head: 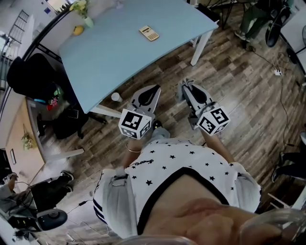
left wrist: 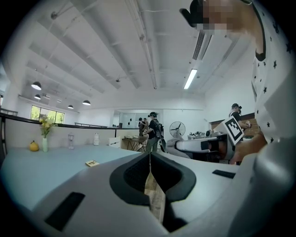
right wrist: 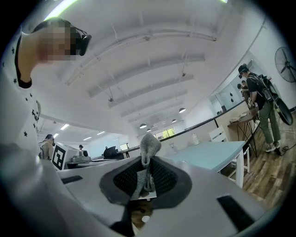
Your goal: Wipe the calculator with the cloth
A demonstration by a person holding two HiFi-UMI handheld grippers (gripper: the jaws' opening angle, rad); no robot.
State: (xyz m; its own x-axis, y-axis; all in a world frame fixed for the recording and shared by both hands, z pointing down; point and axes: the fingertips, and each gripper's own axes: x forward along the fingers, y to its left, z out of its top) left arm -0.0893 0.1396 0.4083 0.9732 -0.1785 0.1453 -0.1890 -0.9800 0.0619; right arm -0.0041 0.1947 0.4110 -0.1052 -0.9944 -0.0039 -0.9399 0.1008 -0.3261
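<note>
The small beige calculator (head: 149,33) lies flat on the far part of the light blue table (head: 114,52); the left gripper view shows the calculator (left wrist: 91,163) small and far off. Both grippers are held before the person's chest, over the wooden floor and short of the table edge. My left gripper (head: 154,91) (left wrist: 149,159) is shut, with nothing between its jaws. My right gripper (head: 187,86) (right wrist: 147,169) is shut on a grey knitted cloth (right wrist: 149,146), which pokes up past the jaw tips. The table (right wrist: 208,155) lies ahead of it.
A yellow fruit (head: 78,30) and a vase of flowers (head: 85,14) stand at the table's far left corner. A white cup (head: 116,97) sits on the floor by a table leg. Dark bags (head: 28,72) lie left of the table, cables (head: 277,72) to the right. People stand far off.
</note>
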